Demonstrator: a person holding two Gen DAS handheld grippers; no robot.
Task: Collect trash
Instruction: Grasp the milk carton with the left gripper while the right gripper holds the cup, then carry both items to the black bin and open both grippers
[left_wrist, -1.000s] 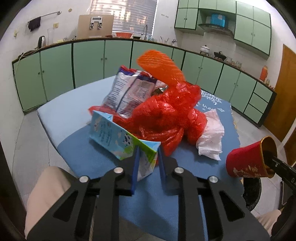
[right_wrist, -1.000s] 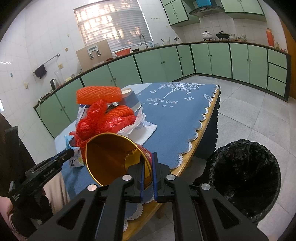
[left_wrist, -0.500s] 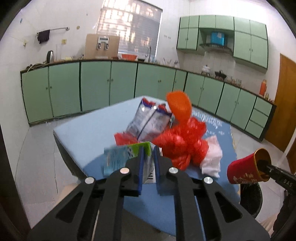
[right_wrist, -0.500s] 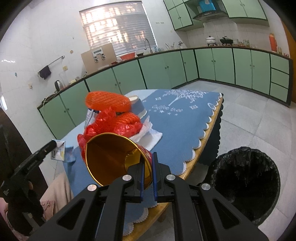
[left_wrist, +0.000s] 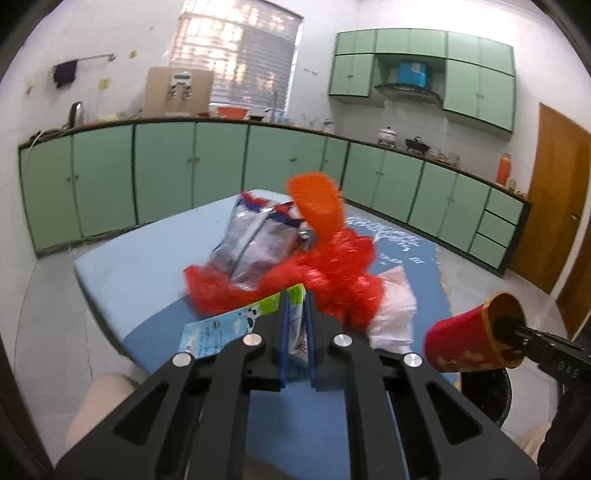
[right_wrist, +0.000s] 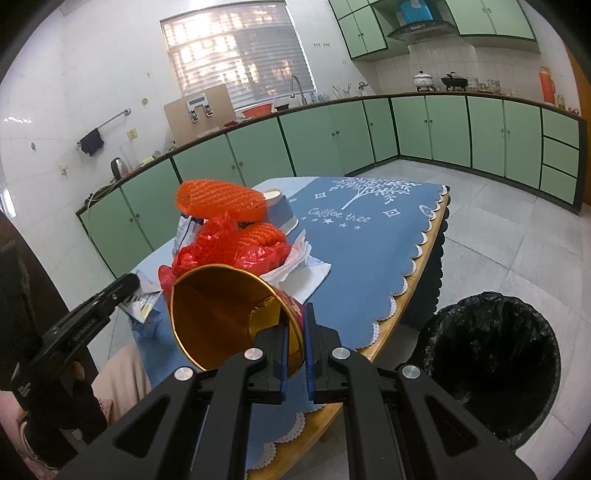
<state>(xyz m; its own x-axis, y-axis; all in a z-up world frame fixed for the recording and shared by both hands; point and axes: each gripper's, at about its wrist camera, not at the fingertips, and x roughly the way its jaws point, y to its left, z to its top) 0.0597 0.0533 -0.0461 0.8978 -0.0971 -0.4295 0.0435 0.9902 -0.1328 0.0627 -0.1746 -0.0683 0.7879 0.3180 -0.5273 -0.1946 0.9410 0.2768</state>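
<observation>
My left gripper (left_wrist: 295, 295) is shut on a flattened blue and green milk carton (left_wrist: 221, 330), held just above the blue table (left_wrist: 147, 254). In the right wrist view the same carton (right_wrist: 142, 302) hangs from the left gripper's tip (right_wrist: 127, 286). My right gripper (right_wrist: 294, 319) is shut on the rim of a red paper cup with a gold inside (right_wrist: 221, 314); that cup (left_wrist: 469, 339) shows at the right of the left wrist view. A pile of trash stays on the table: a red plastic bag (left_wrist: 340, 273), orange foam net (left_wrist: 317, 206), a snack wrapper (left_wrist: 255, 240) and white paper (left_wrist: 391, 306).
A bin lined with a black bag (right_wrist: 491, 369) stands on the floor right of the table's scalloped edge. A paper bowl (right_wrist: 280, 206) lies behind the pile. Green cabinets (left_wrist: 166, 166) line the walls. A person's knee (left_wrist: 99, 406) is below the table's near edge.
The left gripper closed on the milk carton and lifted it off the table, pulling back from the pile. The right gripper and its cup stayed put.
</observation>
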